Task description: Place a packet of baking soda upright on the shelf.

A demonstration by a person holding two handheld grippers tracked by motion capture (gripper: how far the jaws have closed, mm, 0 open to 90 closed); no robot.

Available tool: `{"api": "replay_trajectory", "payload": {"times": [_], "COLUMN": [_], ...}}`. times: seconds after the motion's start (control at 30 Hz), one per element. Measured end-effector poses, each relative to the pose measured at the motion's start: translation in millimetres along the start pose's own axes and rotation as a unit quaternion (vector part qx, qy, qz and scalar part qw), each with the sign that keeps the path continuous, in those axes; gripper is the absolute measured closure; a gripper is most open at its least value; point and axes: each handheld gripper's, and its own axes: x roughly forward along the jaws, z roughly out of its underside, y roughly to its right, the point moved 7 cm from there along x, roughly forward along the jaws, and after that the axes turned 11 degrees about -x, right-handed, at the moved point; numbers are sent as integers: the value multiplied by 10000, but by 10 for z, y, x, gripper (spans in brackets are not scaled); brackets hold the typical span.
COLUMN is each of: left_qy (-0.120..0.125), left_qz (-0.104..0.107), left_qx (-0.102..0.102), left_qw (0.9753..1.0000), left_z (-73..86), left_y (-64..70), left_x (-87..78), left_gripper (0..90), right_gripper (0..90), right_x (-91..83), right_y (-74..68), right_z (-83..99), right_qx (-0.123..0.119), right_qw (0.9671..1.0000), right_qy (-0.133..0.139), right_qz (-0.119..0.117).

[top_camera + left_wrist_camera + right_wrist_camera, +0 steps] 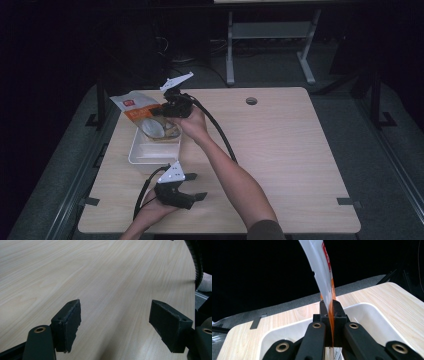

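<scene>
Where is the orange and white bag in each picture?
High view: the bag is left of the middle, held over the white tub by the right gripper.
Right gripper view: the bag stands up in the middle.
Shared landmark: the white tub.

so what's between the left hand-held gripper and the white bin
Nothing: in the high view, bare wooden table separates the open left hand-held gripper from the white bin. The right hand-held gripper holds the snack pouch above the bin.
</scene>
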Motion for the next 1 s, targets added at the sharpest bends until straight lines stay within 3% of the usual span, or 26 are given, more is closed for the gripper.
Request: {"api": "replay_trajectory", "payload": {"times": [0.3, 0.73, 0.83, 1.0], "left_qy": [-22, -64, -59, -77], "left_qz": [-17, -15, -11, -13], "left_qx": [-14, 16, 21, 31], "left_qw": [10000, 10000, 10000, 10000], "left_z": [5, 13, 13, 16], "left_y": [-6, 12, 12, 17], "left_x": [1, 22, 19, 25], "left_gripper": [250, 250, 250, 250], "right_gripper": [895, 892, 886, 879], "right_x": [169, 206, 202, 172], "right_y": [38, 97, 78, 80], "right_z": [179, 446, 452, 486], "right_qx": [184, 538, 297, 284], "right_qw": [9996, 9979, 9991, 9990], "right_qy": [213, 325, 60, -165], "right_qz": [25, 145, 311, 296]}}
